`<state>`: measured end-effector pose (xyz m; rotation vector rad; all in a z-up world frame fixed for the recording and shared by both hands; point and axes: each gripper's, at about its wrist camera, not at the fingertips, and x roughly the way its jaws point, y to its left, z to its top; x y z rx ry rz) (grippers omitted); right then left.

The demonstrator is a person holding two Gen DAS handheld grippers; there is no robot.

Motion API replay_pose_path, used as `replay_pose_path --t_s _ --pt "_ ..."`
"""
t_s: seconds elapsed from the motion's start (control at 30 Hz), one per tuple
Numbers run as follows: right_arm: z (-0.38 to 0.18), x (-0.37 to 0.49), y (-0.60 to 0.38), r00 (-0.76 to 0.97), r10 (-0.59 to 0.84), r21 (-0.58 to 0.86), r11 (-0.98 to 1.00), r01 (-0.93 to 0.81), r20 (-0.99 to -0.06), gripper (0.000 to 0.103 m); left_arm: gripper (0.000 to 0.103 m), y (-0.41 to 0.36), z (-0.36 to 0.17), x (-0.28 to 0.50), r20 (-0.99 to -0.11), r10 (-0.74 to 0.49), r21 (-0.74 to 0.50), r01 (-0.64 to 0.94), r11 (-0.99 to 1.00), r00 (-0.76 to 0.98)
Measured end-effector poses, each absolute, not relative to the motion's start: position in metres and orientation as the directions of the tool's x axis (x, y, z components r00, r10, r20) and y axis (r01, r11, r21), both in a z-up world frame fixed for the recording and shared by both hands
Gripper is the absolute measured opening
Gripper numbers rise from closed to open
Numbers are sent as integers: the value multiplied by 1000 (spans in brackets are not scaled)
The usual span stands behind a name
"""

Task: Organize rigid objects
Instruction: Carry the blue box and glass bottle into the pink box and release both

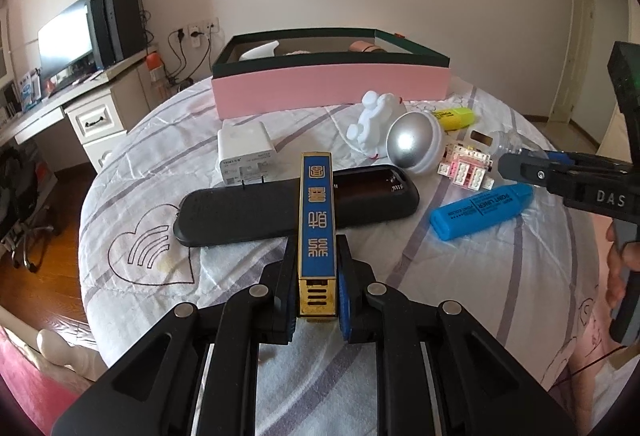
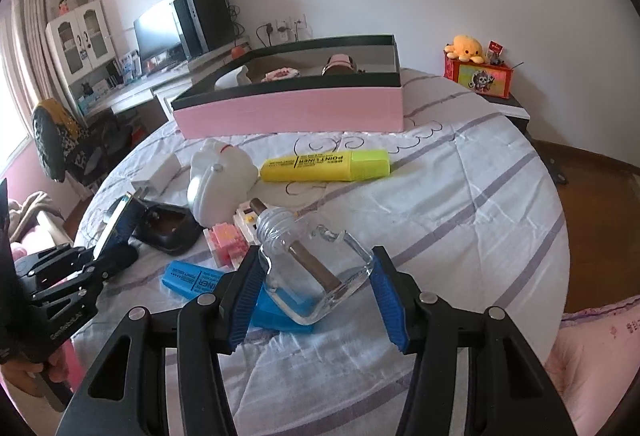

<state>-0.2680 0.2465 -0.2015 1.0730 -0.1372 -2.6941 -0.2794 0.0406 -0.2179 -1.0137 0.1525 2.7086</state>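
My left gripper [image 1: 316, 268] is shut on a long gold and blue harmonica-like box [image 1: 317, 220], held above the bed over a black case [image 1: 296, 210]. It also shows in the right wrist view [image 2: 118, 224]. My right gripper [image 2: 316, 276] has its blue pads on either side of a clear glass bottle [image 2: 316, 268] with a brown stick inside; the pads touch its sides. A pink box with a dark green rim [image 1: 332, 92] stands at the back with several items in it; it also shows in the right wrist view [image 2: 296, 108].
On the quilt lie a blue highlighter [image 1: 480, 210], a yellow highlighter [image 2: 324, 165], a white charger [image 1: 246, 152], a white figurine [image 1: 374, 122], a silver-domed white object [image 1: 414, 144] and pink-white building blocks [image 1: 466, 166]. A desk with a monitor [image 1: 66, 36] stands left.
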Motion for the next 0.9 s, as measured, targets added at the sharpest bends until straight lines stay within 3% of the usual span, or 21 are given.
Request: replay_pose_path --t_s 0.5,0.7,0.9 --pt "-159 -275 235 -758 -232 101 -971 217 -609 55 15 38 -171 -289 -573 221 3 -272 -962 -789" --pt "-117 -305 223 -784 -245 52 -963 263 -570 55 15 53 -128 -324 -530 261 61 -343 -937 -807" --pt "-87 -356 217 -796 -249 35 -960 277 -552 55 15 60 -88 -386 -540 343 15 -417 -909 -769"
